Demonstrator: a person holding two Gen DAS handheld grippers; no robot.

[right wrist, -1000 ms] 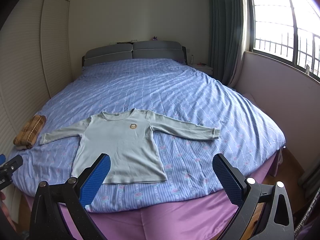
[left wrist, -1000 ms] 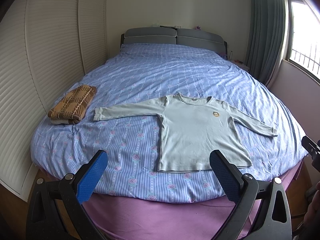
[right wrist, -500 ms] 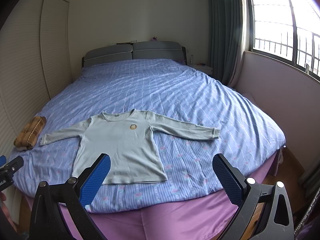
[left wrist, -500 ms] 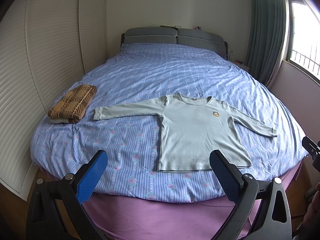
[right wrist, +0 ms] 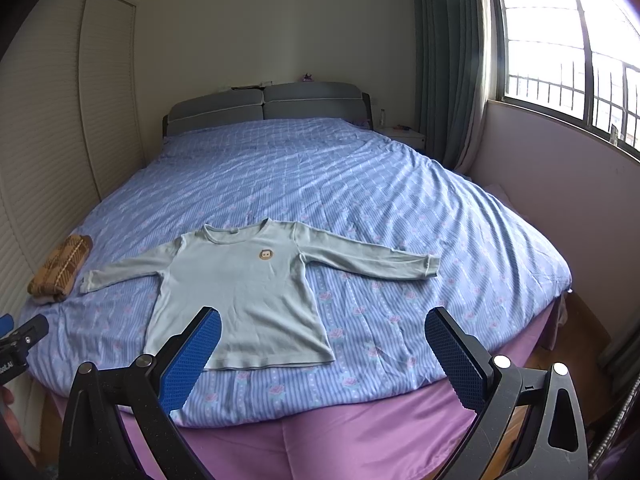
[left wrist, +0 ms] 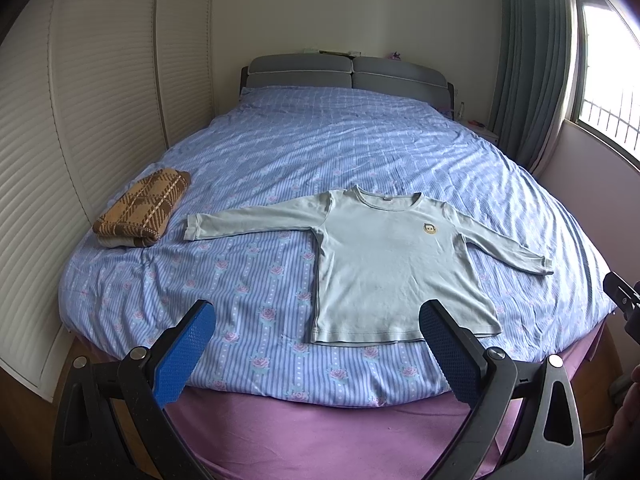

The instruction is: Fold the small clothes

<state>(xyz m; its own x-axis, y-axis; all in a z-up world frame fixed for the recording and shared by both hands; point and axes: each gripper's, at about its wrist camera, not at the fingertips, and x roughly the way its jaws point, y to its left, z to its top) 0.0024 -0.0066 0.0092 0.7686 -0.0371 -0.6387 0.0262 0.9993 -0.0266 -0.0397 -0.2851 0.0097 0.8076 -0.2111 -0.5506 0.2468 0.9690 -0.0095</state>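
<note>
A small pale green long-sleeved shirt (left wrist: 384, 256) lies flat and face up on the blue striped bed cover, sleeves spread, hem toward me; it also shows in the right wrist view (right wrist: 244, 292). A small round badge (right wrist: 265, 255) is on its chest. My left gripper (left wrist: 316, 344) is open and empty, held off the foot of the bed, short of the hem. My right gripper (right wrist: 322, 350) is open and empty, also short of the hem, toward the shirt's right side.
A folded brown plaid cloth (left wrist: 142, 208) lies at the bed's left edge, also in the right wrist view (right wrist: 60, 268). The blue bed cover (left wrist: 340, 148) stretches back to a grey headboard (left wrist: 344, 72). Purple sheet (left wrist: 320, 428) hangs at the foot. Louvred closet doors stand left, a window right.
</note>
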